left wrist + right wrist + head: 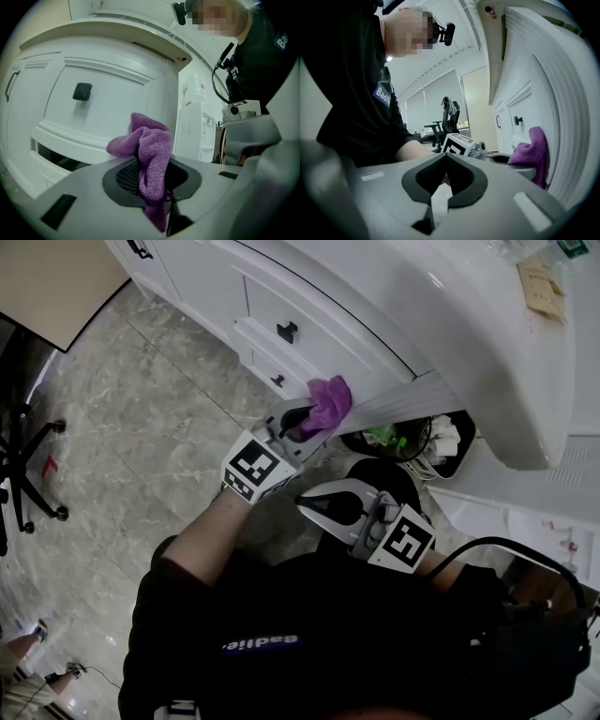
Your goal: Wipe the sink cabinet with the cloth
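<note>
- The left gripper (298, 423) had its jaws closed on the purple cloth (145, 140). Only a narrow strip was pinched; the rest stood out in front as a loose bunch.
- The cloth lay against the white cabinet (309, 296), at its front right corner, just beside the ribbed column (403, 399) and right of the knob (82, 91).
- The right gripper (309, 502) hung lower, apart from the cabinet. Its jaw tips met and nothing was between them.
- Risk: the grip looked thin, so a hard drag over the raised mouldings could probably pull the cloth out of the jaws.
- Risk: the bunch was small, so with too much pressure the hard jaw tips might touch the paint and mark it.
- Risk: the cloth could catch on the knob or in the dark gap (56, 159) under the door panel, where an edge stood out.
- Risk: a dropped cloth would probably land on the floor (141, 427) or in the black bin (403, 442) near the corner, and get dirty.
- The cloth seemed soft microfibre, with a fine looped surface, thick and crumpled.
- The cabinet was glossy, smooth and hard, with framed panels, stepped mouldings and a curved top edge.
- The knob was black, square and flat.
- The floor was polished grey stone with veins.
</note>
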